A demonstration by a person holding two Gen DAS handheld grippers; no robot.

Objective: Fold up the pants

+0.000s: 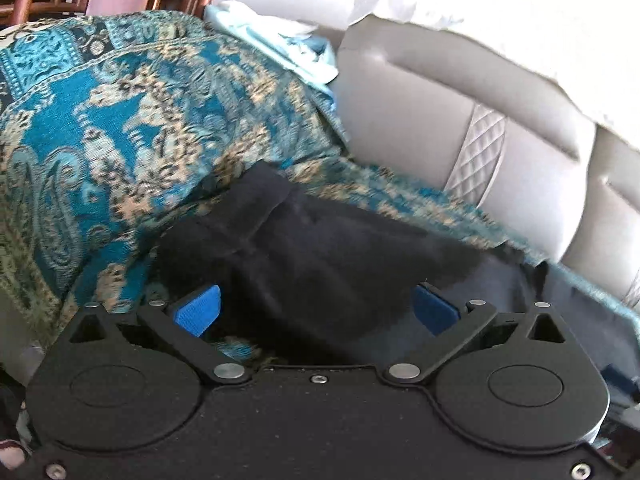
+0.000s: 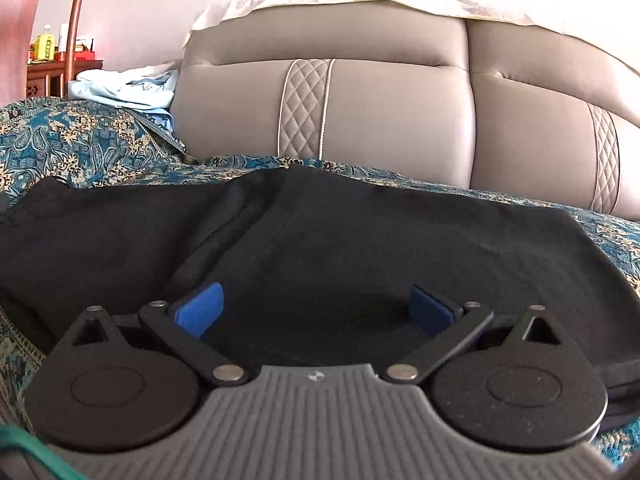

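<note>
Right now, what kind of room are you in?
Probably a living room at home: a beige leather sofa with a blue patterned throw over the seat, black pants spread on it, and wooden furniture behind.

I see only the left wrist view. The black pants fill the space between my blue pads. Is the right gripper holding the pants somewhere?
Observer: No. The right gripper stands wide open over the pants; its pads do not press the cloth.
Operator: Do the pants lie flat on that side?
Observer: Mostly. In the right wrist view they spread wide and smooth over the patterned blue cover, with one long fold ridge running across them.
Operator: What is behind the pants there?
Observer: The beige sofa backrest, with a second diamond-stitched strip further right.
Operator: Anything else beyond the cover?
Observer: A yellow bottle on a wooden cabinet, far left.
</note>
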